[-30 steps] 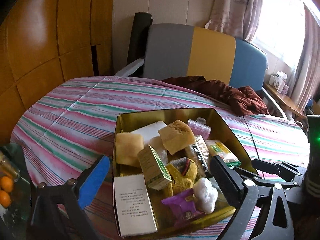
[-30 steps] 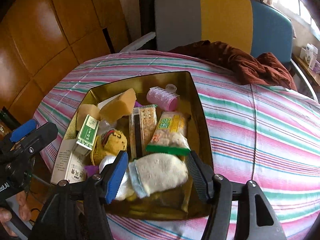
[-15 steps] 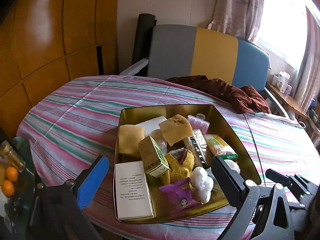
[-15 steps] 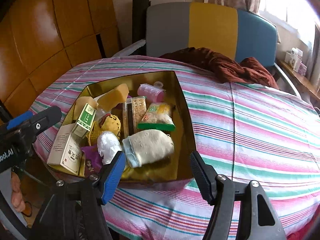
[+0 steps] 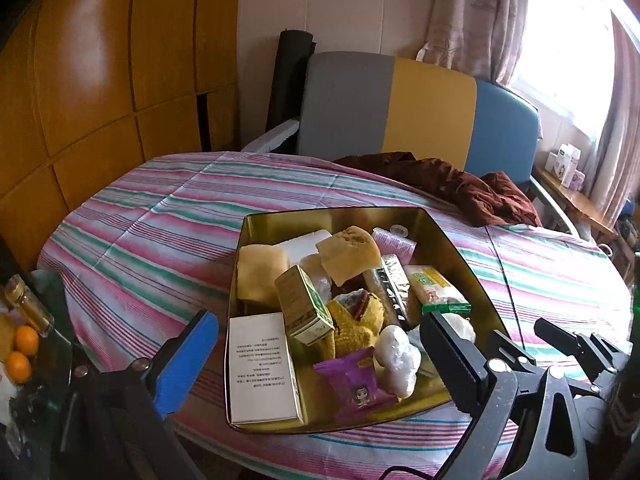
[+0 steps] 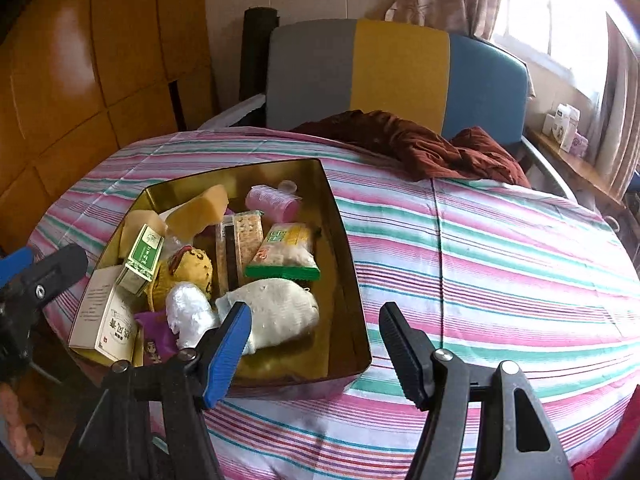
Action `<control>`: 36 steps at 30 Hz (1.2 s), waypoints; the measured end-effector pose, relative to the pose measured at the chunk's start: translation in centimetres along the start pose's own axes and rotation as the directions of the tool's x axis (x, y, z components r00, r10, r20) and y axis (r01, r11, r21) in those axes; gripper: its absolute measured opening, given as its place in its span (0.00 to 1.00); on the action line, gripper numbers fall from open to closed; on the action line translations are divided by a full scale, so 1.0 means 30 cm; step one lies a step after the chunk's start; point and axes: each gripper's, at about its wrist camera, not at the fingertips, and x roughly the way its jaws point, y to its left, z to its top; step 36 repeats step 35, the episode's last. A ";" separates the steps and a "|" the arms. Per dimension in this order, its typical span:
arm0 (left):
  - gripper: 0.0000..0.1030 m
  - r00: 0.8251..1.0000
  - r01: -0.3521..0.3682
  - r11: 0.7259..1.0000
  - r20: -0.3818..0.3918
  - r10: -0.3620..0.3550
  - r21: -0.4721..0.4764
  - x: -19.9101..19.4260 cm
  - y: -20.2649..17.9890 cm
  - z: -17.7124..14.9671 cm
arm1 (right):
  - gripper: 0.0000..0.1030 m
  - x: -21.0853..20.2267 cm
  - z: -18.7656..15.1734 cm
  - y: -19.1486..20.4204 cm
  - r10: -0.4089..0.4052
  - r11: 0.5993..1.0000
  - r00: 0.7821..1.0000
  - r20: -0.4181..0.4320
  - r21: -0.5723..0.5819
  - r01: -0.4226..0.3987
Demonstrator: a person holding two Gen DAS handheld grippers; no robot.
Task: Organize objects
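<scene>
Both the left claw (image 5: 316, 360) and right claw (image 6: 314, 346) hang open and empty, the gold rectangular metal tin (image 6: 344, 240) already crammed, so organizing seems largely finished.

Daylight floods in from the curtained window (image 5: 568, 52) at upper right, blown out to pure white in both views (no detail survives in the panes). It rakes leftward, so the glossy orange wooden wall panels (image 5: 92, 60) carry broad soft glare patches, and the shiny gold metal tin (image 6: 344, 264) shows dim inner walls on its window side with a shadow along its near edge. Fisheye distortion bends the round striped-cloth surface (image 6: 500, 264) and darkens the corners. Focus is fair at centre; the rims smear slightly.
</scene>
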 end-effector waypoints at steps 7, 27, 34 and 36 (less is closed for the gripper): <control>0.99 1.000 -0.017 1.000 0.011 0.017 0.012 0.004 -0.006 -0.002 | 0.65 0.018 -0.017 0.005 0.019 1.000 1.000 -0.020 -0.005 -0.019; 1.00 1.000 -0.001 1.000 -0.009 0.001 0.008 0.021 -0.004 -0.007 | 0.65 0.039 -0.013 0.019 0.023 1.000 0.999 -0.034 -0.014 -0.023; 0.99 1.000 0.004 1.000 -0.003 -0.004 0.011 0.019 -0.008 -0.009 | 0.65 0.037 -0.013 0.023 0.026 1.000 0.999 -0.031 -0.015 -0.026; 0.99 1.000 0.004 1.000 -0.004 -0.004 0.012 0.020 -0.007 -0.007 | 0.65 0.037 -0.013 0.023 0.026 1.000 0.999 -0.031 -0.015 -0.026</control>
